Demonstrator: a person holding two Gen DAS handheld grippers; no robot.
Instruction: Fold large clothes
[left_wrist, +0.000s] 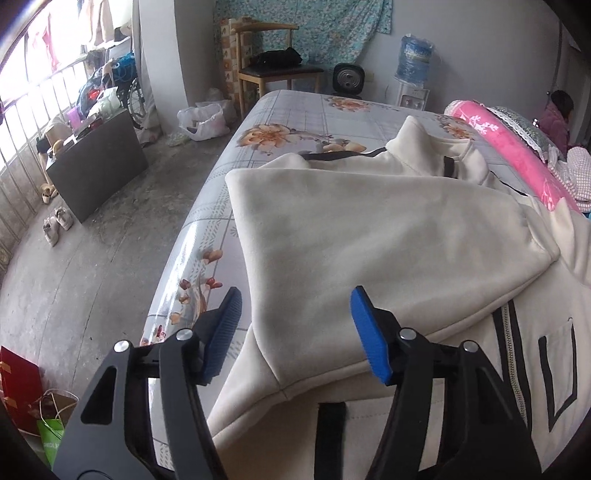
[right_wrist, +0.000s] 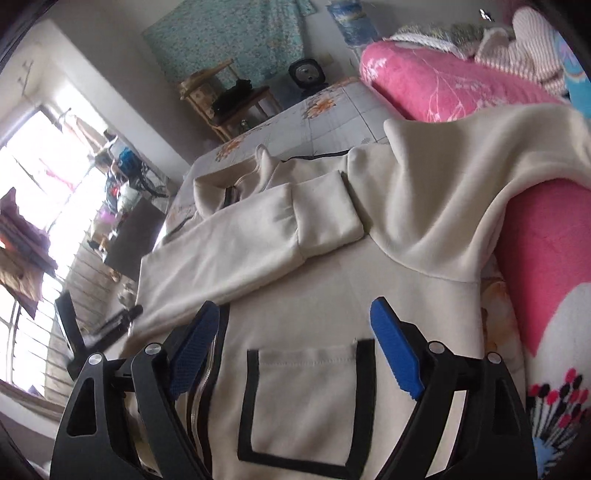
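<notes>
1. The left gripper, with black arms and blue ribbed pads, is held spread above the near edge of the cream fleece zip-up jacket; nothing is pinched.
2. The right gripper is likewise spread, poised over the jacket's black-trimmed patch pocket, empty.
3. The jacket is laid face-up on the floral-print bed sheet, one sleeve already folded across the chest, the other sleeve draped up onto the pink fleece blanket.
4. Risk is judged here: if only the top layer is caught, the folded sleeve could be dragged loose.
5. The draped sleeve may snag on the blanket when pulled.
6. A wooden chair and a water dispenser are seen beyond the bed, well apart.
</notes>
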